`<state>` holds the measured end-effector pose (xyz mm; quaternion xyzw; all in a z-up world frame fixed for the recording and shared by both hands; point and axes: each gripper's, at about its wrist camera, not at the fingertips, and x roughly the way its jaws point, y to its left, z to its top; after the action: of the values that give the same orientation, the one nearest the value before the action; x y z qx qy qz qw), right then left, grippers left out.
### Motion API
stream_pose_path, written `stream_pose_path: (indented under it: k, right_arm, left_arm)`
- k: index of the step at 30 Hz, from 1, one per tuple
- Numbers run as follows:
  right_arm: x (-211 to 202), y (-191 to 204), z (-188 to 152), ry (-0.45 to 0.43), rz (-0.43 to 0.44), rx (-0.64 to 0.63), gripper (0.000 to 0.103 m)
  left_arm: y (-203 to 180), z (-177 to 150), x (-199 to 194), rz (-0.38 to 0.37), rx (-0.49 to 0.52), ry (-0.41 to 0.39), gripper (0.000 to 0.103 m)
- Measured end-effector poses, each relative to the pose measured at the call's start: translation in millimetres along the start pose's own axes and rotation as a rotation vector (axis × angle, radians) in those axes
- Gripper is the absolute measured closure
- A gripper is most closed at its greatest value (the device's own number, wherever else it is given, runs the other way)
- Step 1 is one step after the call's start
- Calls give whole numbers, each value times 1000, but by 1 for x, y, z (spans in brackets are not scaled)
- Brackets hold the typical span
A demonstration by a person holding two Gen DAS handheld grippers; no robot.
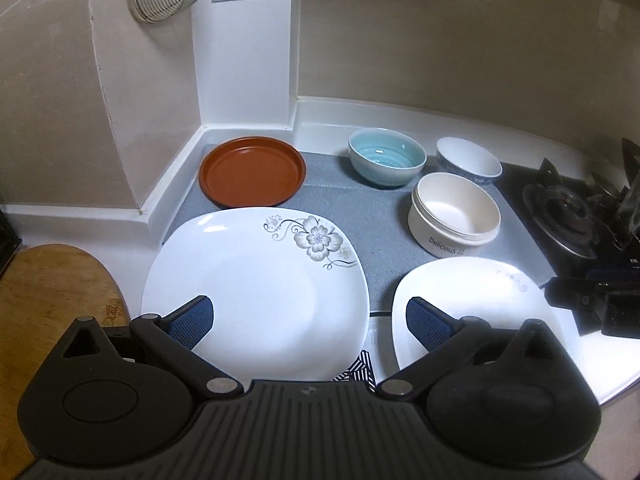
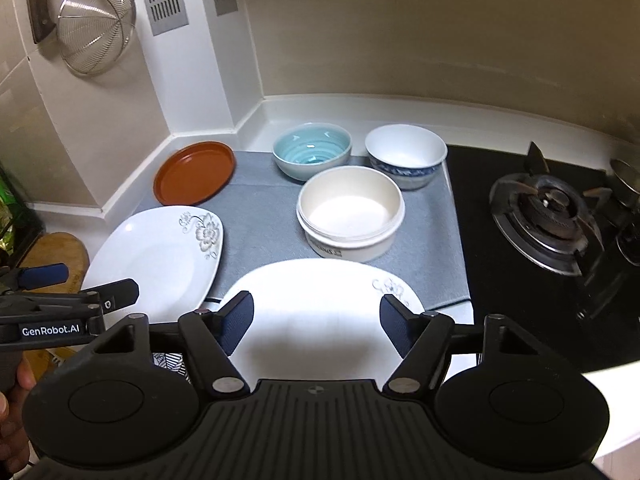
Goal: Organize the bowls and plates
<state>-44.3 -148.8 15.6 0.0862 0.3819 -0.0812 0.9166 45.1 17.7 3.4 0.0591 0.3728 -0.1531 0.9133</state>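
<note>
Left wrist view looks down on a grey mat [image 1: 360,208] spread over a white counter [image 1: 324,124] in a kitchen corner, with dishes laid out across it. Nearest sits a large flowered plate [image 1: 256,292], white, glossy and squarish with rounded corners, its front edge hanging off the mat. A second white plate [image 1: 472,300] of similar shape lies just to its right, apart from it. Behind them rest a round brown plate [image 1: 253,171] with a low raised rim, a ribbed teal bowl [image 1: 386,158], a blue-patterned bowl [image 1: 468,160] with a white inside, and a cream tub [image 1: 454,216] with straight walls and printed lettering.

The left gripper [image 1: 310,320] hovers with jaws spread wide and empty, one blue textured pad over each white plate. The right gripper [image 2: 316,322] hangs above the second plate with jaws apart, holding nothing; neither pad presses on the plate.

Beige tiled walls [image 1: 440,40] meet at a white boxed column. A wire strainer [image 2: 96,32] hangs there beside metal vents. A black gas hob [image 2: 548,208] lies right of the mat, and a wooden board [image 1: 48,300] left.
</note>
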Motion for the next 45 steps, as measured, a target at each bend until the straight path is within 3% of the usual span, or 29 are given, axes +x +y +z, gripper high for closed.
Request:
stream_pose_path:
  k: [8, 18, 45]
  right_arm:
    - [-1, 14, -4, -16, -25, 30, 32]
    - [1, 12, -3, -14, -33, 9, 34]
    - [17, 19, -3, -1, -21, 23, 34]
  left_arm:
    - [4, 1, -1, -7, 42, -8, 0]
    - [12, 2, 3, -11, -7, 15, 0]
    - [20, 2, 15, 4, -5, 28, 1]
